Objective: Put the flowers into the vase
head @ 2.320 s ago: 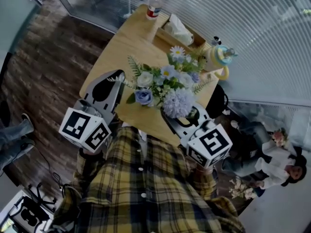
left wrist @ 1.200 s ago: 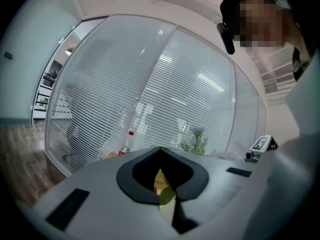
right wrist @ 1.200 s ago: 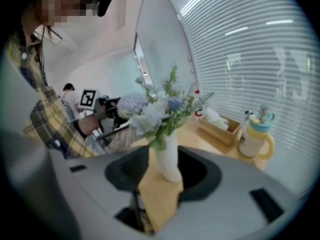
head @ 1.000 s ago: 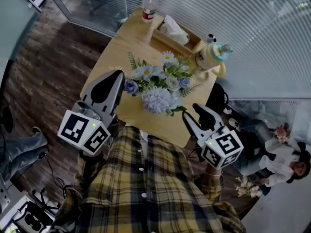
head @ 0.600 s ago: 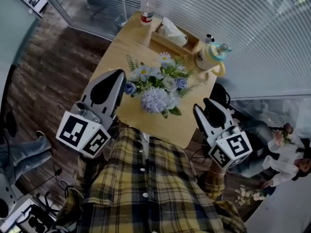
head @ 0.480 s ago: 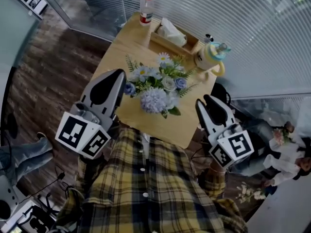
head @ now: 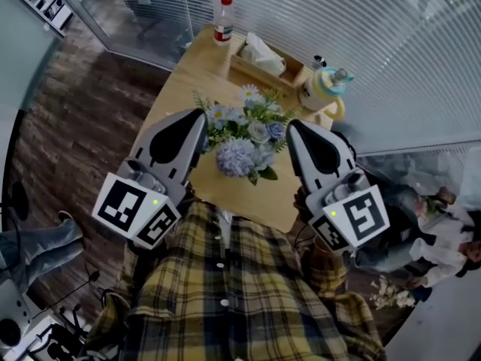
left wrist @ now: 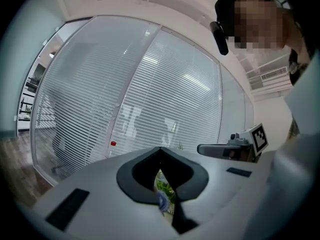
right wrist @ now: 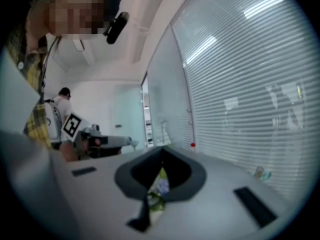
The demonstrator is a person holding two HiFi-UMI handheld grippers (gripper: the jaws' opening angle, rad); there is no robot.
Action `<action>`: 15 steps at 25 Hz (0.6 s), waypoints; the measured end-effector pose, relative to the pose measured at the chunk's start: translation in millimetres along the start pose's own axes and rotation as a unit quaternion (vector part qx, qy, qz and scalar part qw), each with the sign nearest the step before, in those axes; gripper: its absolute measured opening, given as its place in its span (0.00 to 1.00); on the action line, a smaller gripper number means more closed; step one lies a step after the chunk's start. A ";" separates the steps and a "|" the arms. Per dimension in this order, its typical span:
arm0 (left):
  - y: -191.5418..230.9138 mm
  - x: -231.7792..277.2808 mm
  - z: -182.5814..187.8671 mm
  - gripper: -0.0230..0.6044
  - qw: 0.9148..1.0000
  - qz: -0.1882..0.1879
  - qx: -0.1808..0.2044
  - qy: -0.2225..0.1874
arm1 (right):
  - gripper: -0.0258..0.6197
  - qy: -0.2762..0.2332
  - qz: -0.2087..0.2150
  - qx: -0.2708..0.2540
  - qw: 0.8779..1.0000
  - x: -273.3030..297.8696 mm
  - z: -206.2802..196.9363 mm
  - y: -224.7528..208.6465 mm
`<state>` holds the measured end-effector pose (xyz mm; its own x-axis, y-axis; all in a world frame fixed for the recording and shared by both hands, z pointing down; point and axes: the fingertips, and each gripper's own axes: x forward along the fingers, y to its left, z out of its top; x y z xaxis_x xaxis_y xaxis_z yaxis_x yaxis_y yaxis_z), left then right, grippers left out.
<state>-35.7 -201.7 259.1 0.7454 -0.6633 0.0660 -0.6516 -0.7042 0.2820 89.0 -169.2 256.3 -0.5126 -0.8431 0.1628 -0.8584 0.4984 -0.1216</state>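
A bouquet of blue and white flowers [head: 244, 138] stands upright in the middle of the wooden table [head: 173, 89]; the blooms hide whatever holds the stems. My left gripper [head: 199, 116] hangs just left of the bouquet, shut and empty. My right gripper [head: 294, 126] hangs just right of it. Its jaws have just been closing and are now shut with nothing between them. In the left gripper view the closed fingertips [left wrist: 161, 153] point level at the blinds, with the right gripper [left wrist: 227, 149] off to the side. The right gripper view shows its shut tips [right wrist: 161, 153].
At the table's far end stand a red-capped bottle [head: 222, 17], a wooden tissue box [head: 259, 55] and a pale yellow jug with a teal lid [head: 325, 89]. Glass walls with blinds [head: 391, 43] lie beyond. A seated person [head: 443, 232] is at the right.
The right gripper has risen and swung in from the table's right edge to beside the bouquet, and its jaws have closed. The left gripper has risen a little.
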 end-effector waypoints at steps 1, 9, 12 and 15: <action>-2.2 0.8 0.8 0.05 1.000 -0.002 0.001 0.000 | 0.06 -0.005 0.005 -0.002 1.000 3.8 4.1 2.7; -6.6 2.8 9.7 0.05 1.000 -0.011 0.011 -0.005 | 0.06 -0.016 0.014 0.008 1.000 17.2 10.8 10.5; -6.7 3.1 11.5 0.05 1.000 -0.011 0.010 -0.009 | 0.06 -0.016 0.010 0.011 1.000 15.4 9.0 8.5; -4.0 2.3 10.8 0.05 1.000 -0.009 0.009 -0.010 | 0.06 -0.015 0.002 0.016 1.000 12.0 5.3 4.0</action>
<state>-32.9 -203.2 247.7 0.7539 -0.6557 0.0425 -0.6410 -0.7197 0.2667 79.5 -178.4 252.6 -0.5147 -0.8471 0.1324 -0.8550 0.4955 -0.1532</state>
